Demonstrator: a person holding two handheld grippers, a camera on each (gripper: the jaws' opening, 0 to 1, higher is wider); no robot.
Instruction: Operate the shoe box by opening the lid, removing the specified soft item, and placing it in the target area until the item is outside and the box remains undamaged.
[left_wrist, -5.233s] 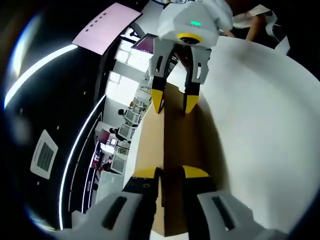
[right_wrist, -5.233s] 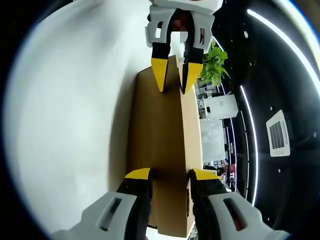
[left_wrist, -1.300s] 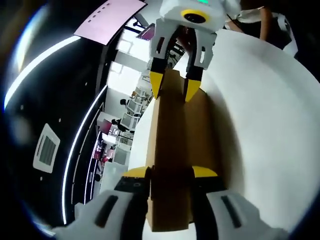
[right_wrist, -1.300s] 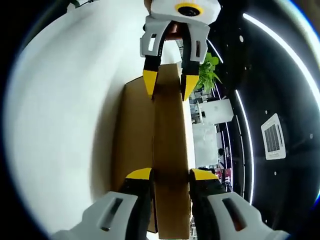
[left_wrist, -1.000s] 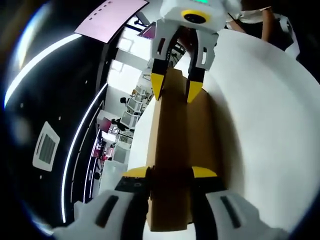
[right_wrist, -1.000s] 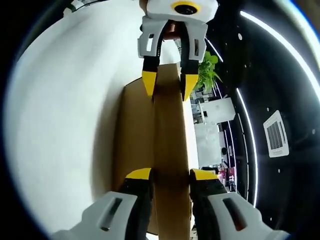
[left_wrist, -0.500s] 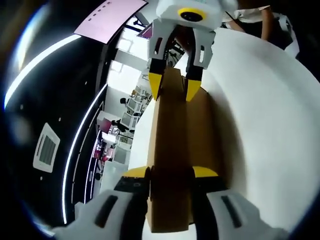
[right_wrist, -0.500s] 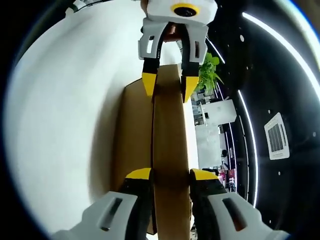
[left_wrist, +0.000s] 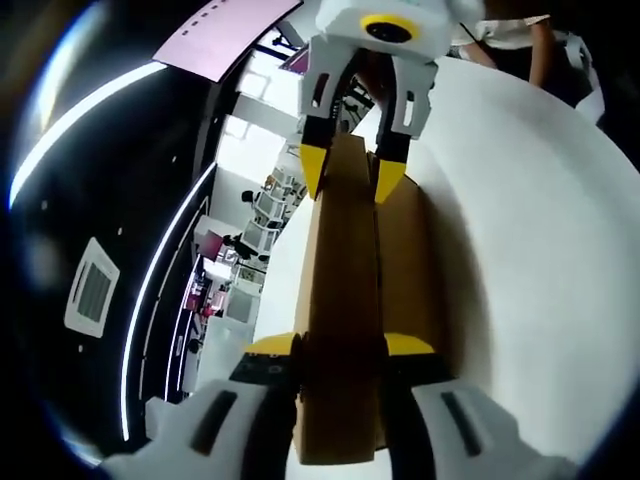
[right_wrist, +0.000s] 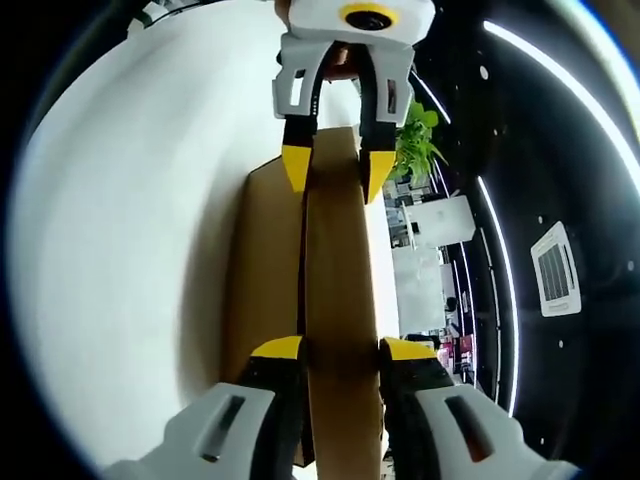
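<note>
Left gripper (left_wrist: 340, 345): I had my yellow-tipped jaws clamped on the near end of the lid (left_wrist: 340, 300)
Right gripper (right_wrist: 341, 348): I gripped the lid's other end likewise, jaws tight on the cardboard
Lid: brown, tilted up on edge between my two claws
Shoe box (right_wrist: 265, 290): lay on the white table (right_wrist: 120, 250), touching the lid
Room: a green plant (right_wrist: 418, 140) stood beyond the table

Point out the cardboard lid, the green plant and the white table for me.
cardboard lid (right_wrist: 340, 260), right gripper view, middle of its raised brown panel
green plant (right_wrist: 415, 145), right gripper view, its leaves past the box
white table (right_wrist: 130, 240), right gripper view, bare top beside the box
</note>
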